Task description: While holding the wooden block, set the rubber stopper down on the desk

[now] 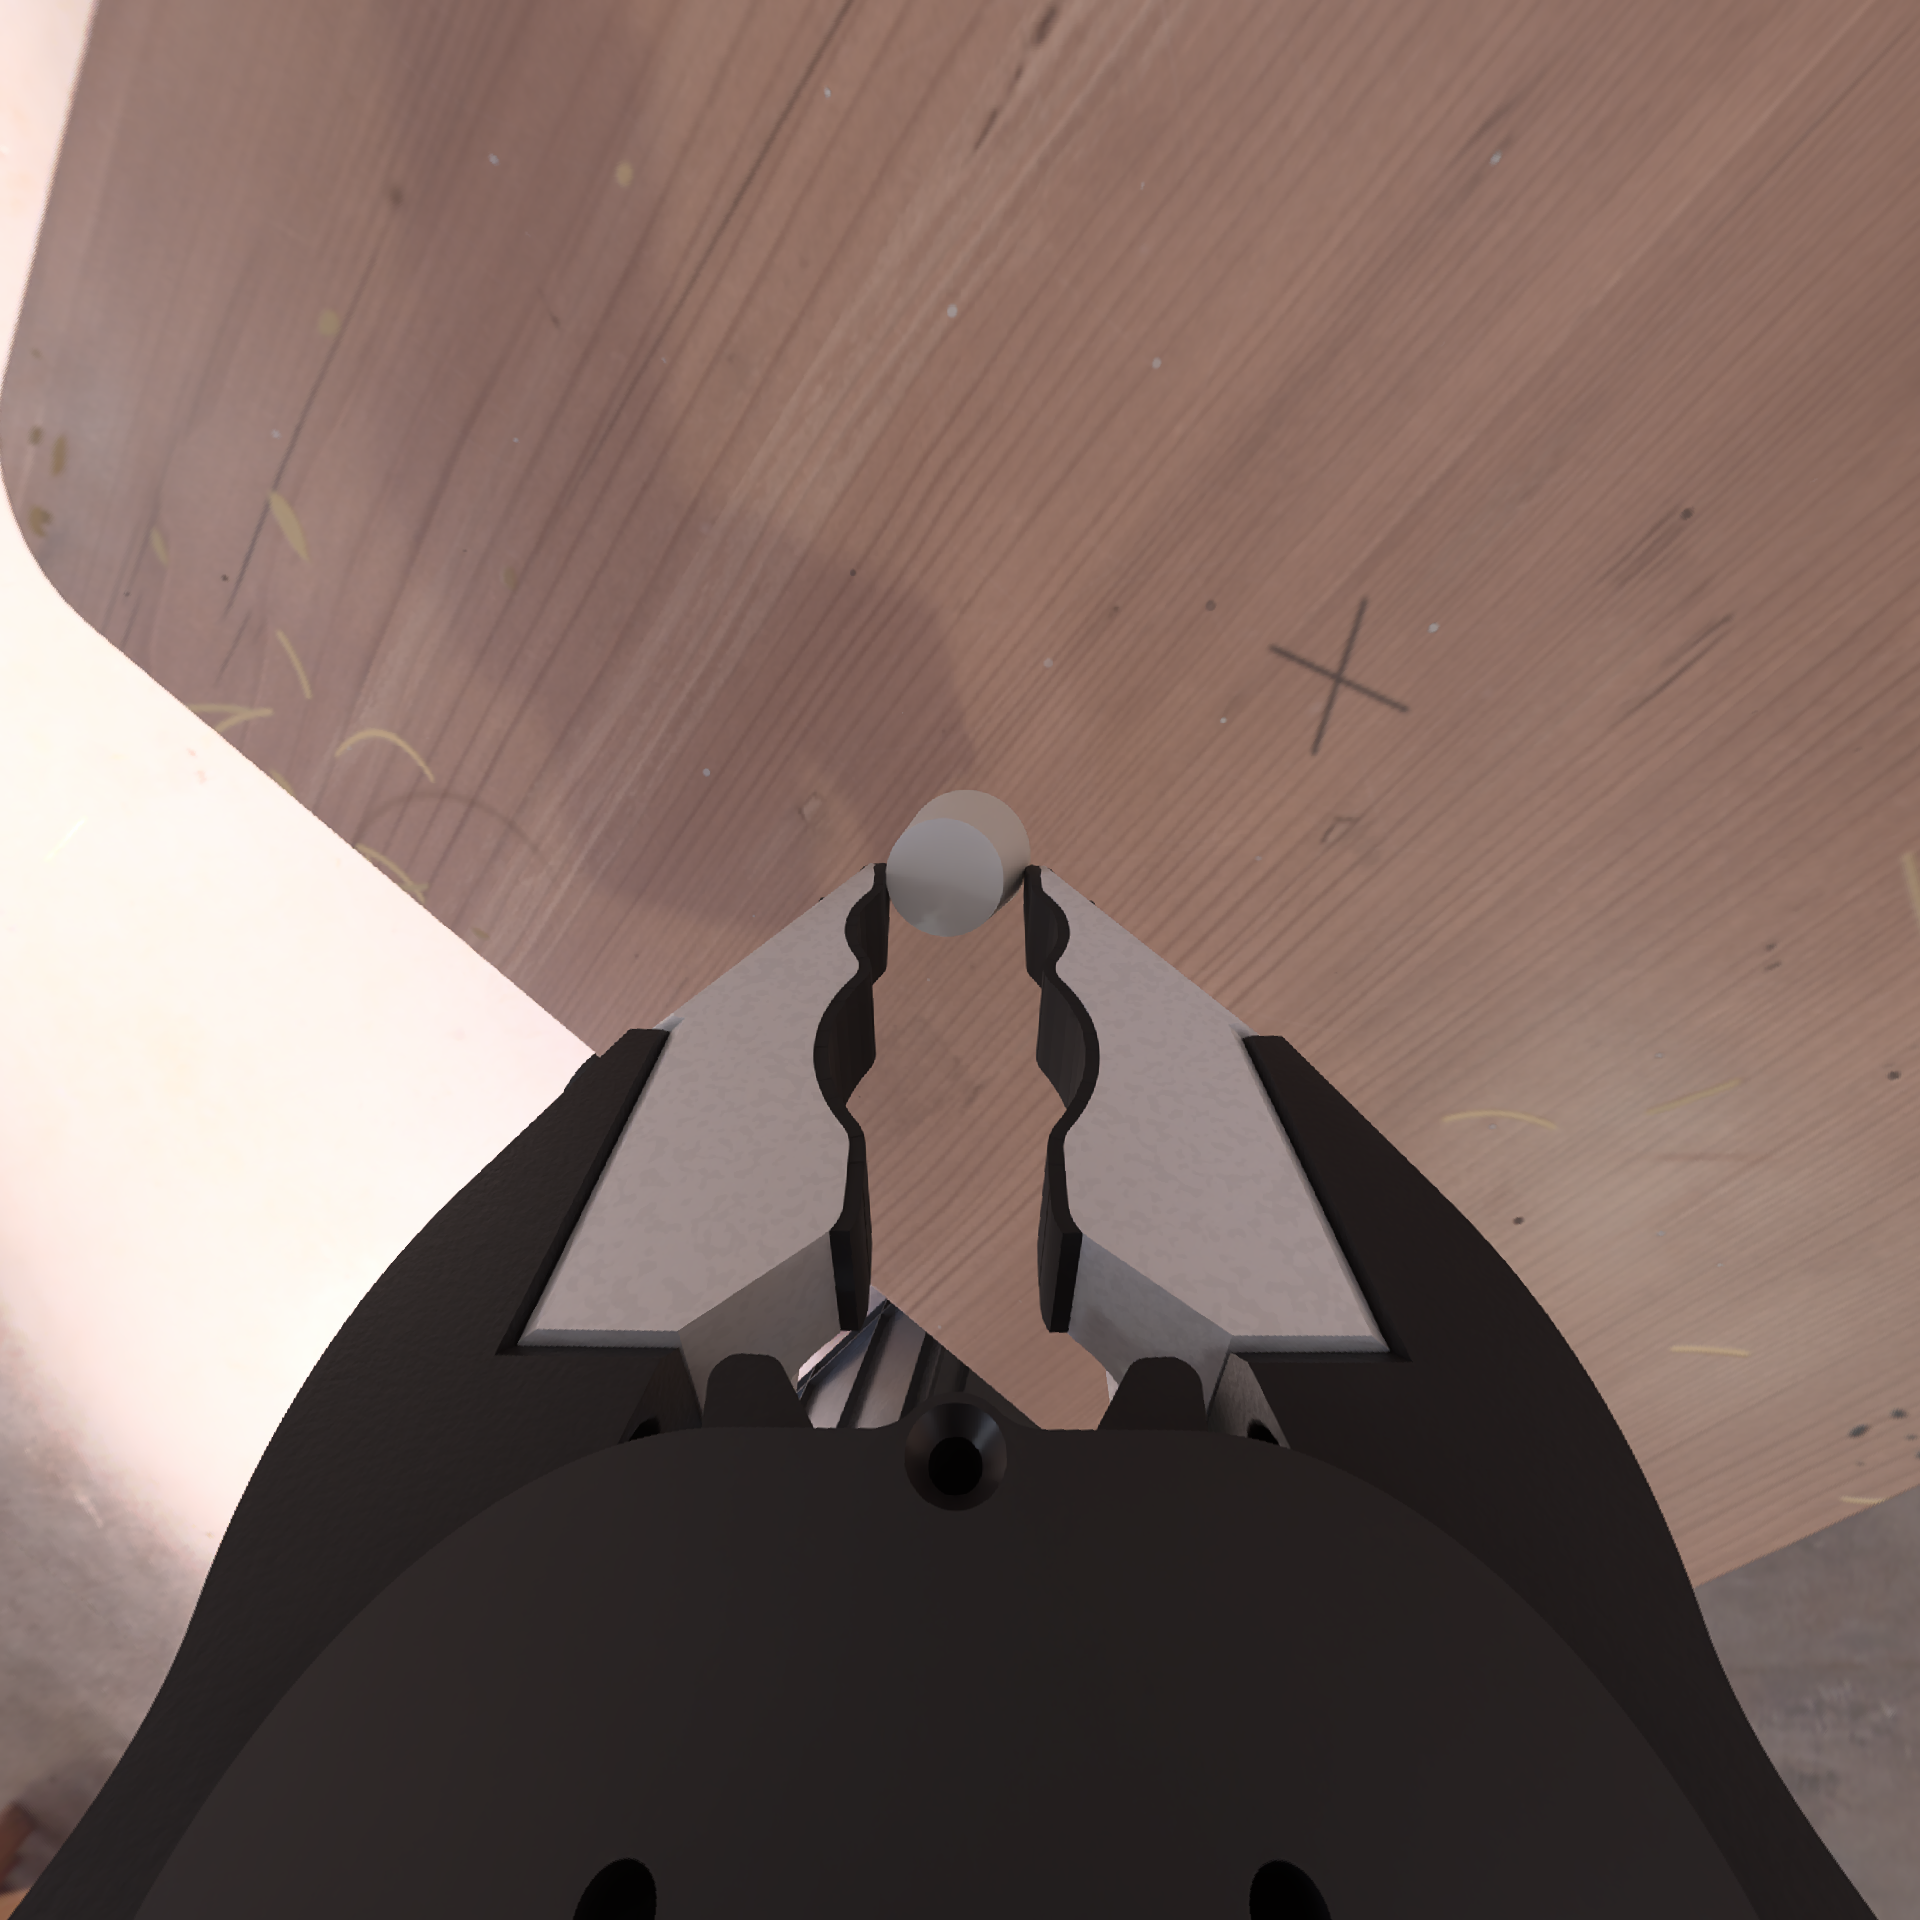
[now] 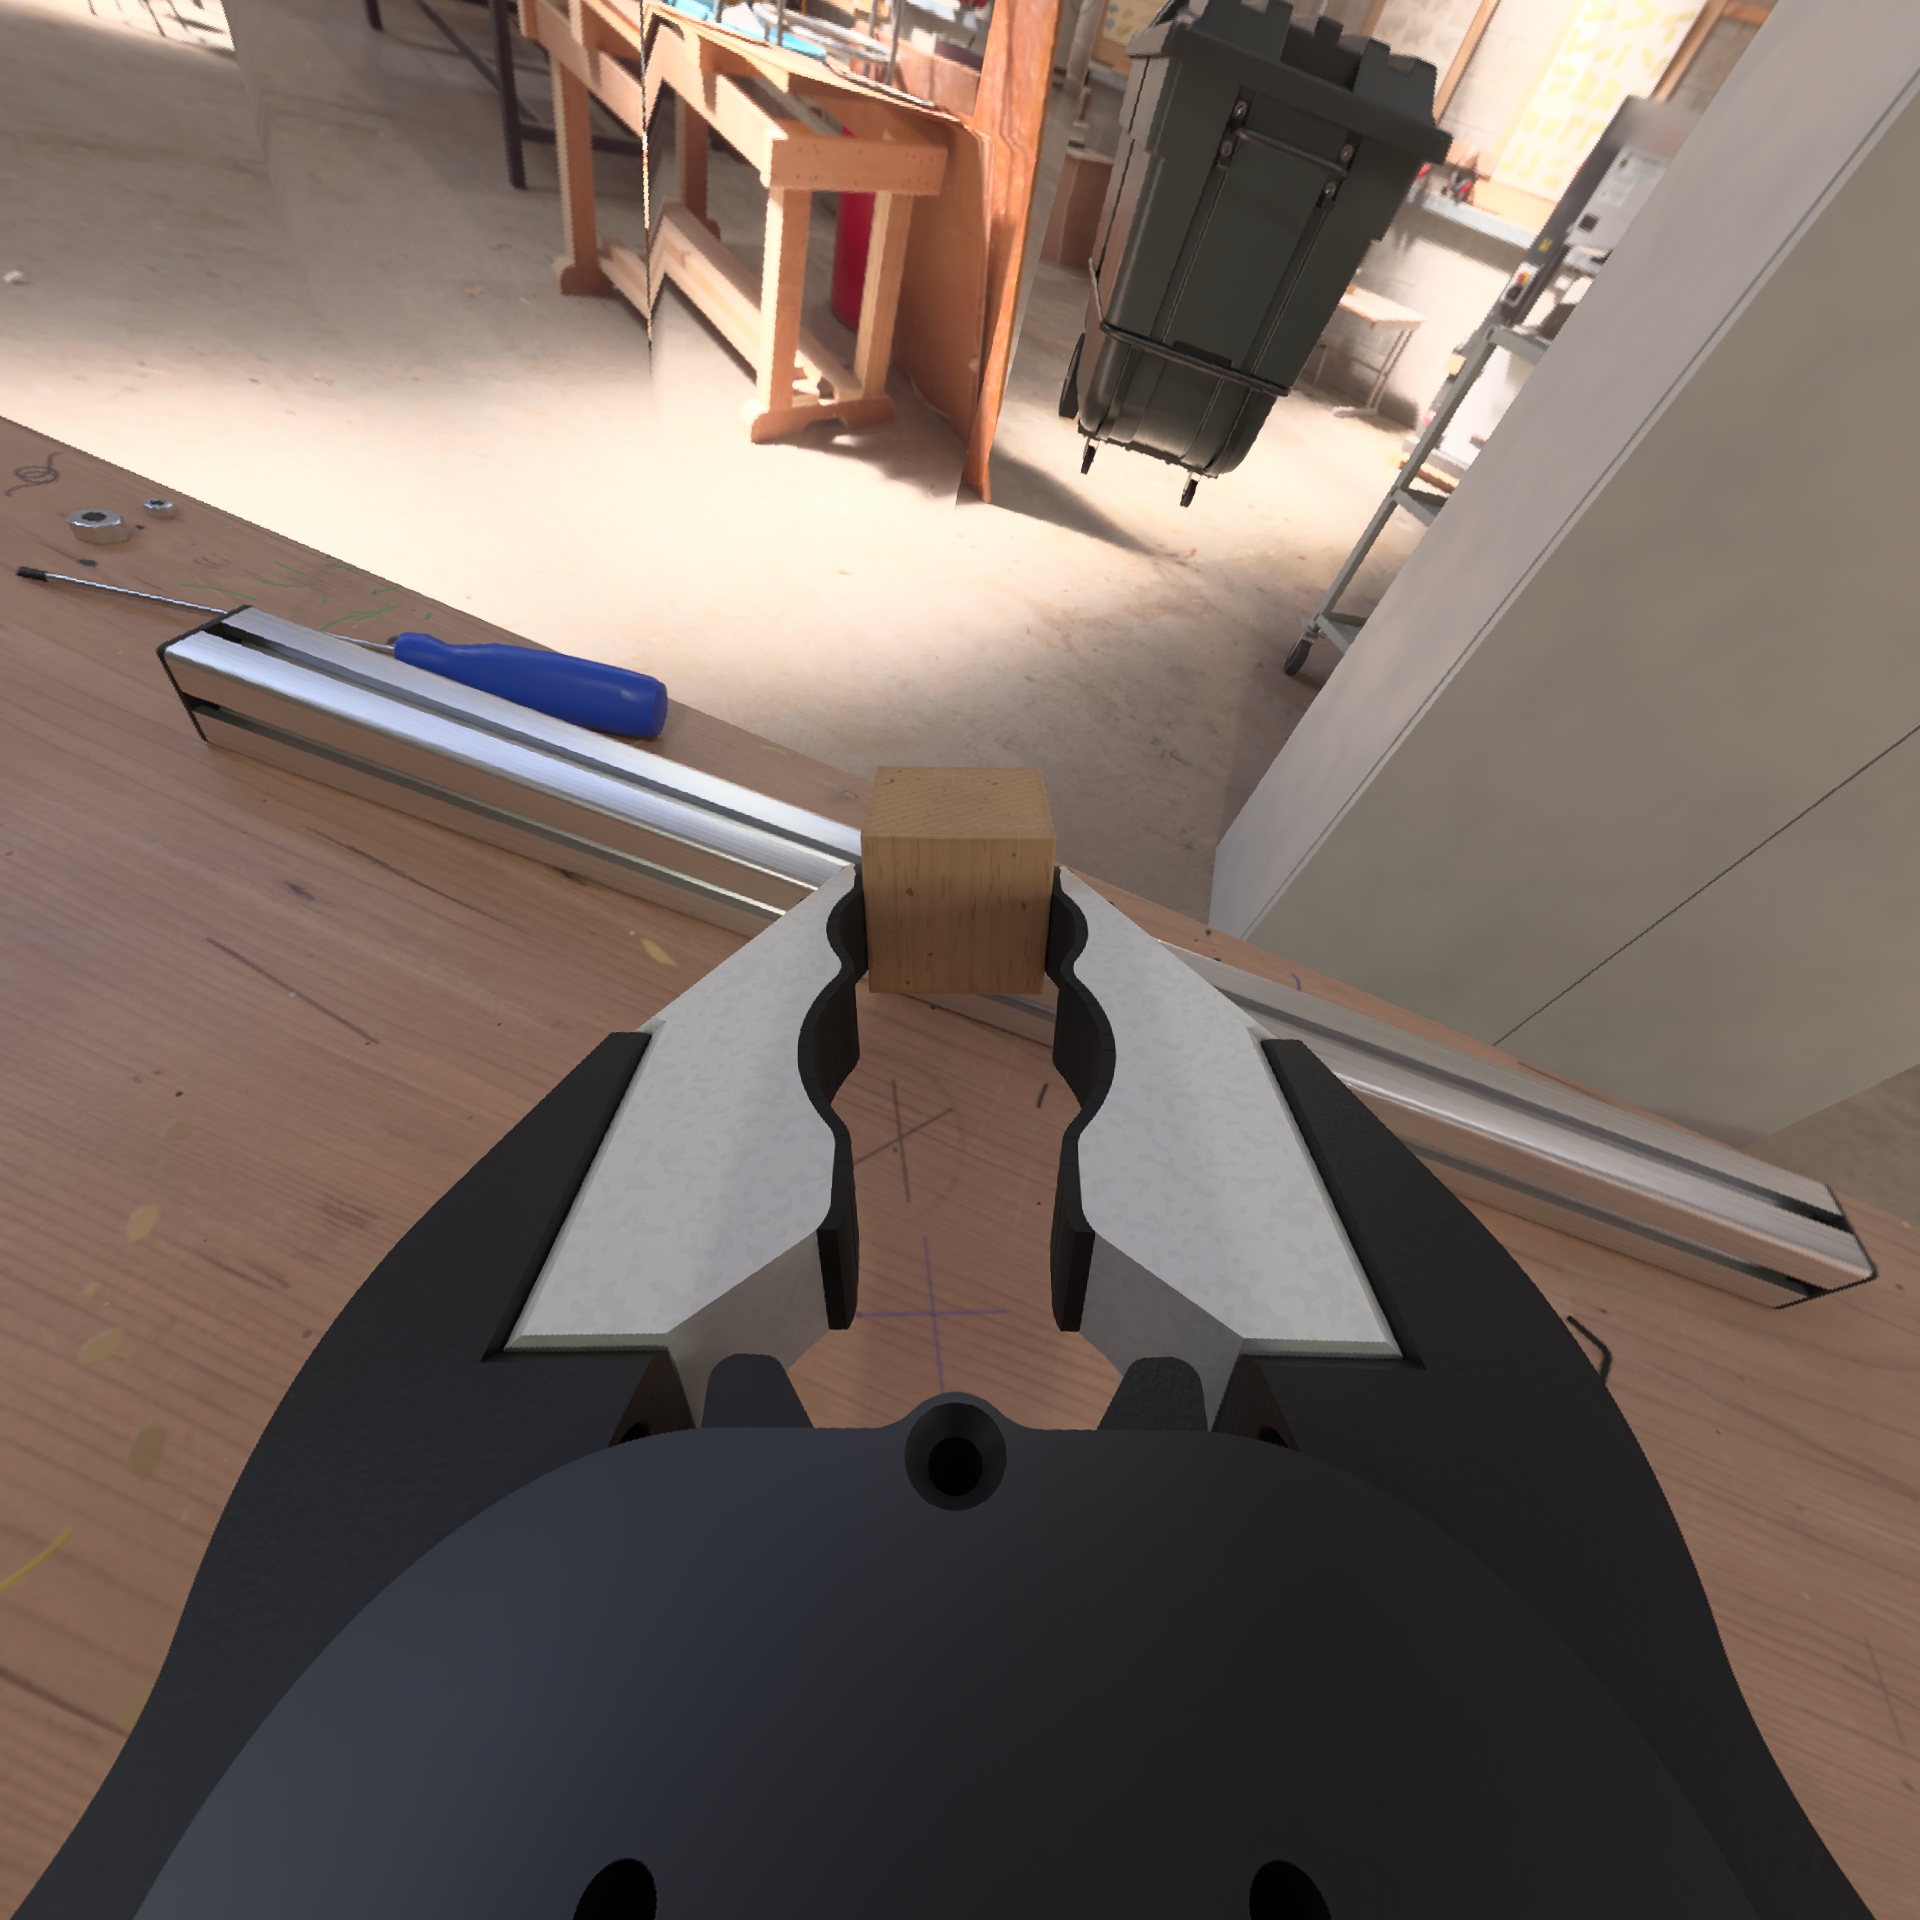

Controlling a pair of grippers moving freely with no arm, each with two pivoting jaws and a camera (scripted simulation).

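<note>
Rubber stopper point(image 1: 953, 888) pinched at left gripper point(image 1: 956, 883) jaws' tips, wooden block point(image 2: 956, 883) clamped likewise by right gripper point(image 2: 956, 894)

Small pale grey rubber stopper point(image 1: 951, 888), short cylinder, flat round end toward camera, axis lying along view; pinched at its sides, above brown wooden desk point(image 1: 1143, 416), near rounded desk corner; contact with desk unclear.

Light tan wooden block point(image 2: 956, 883), cube, visible grain, upright and square-on, clamped at two opposite faces, near far desk edge.
</note>
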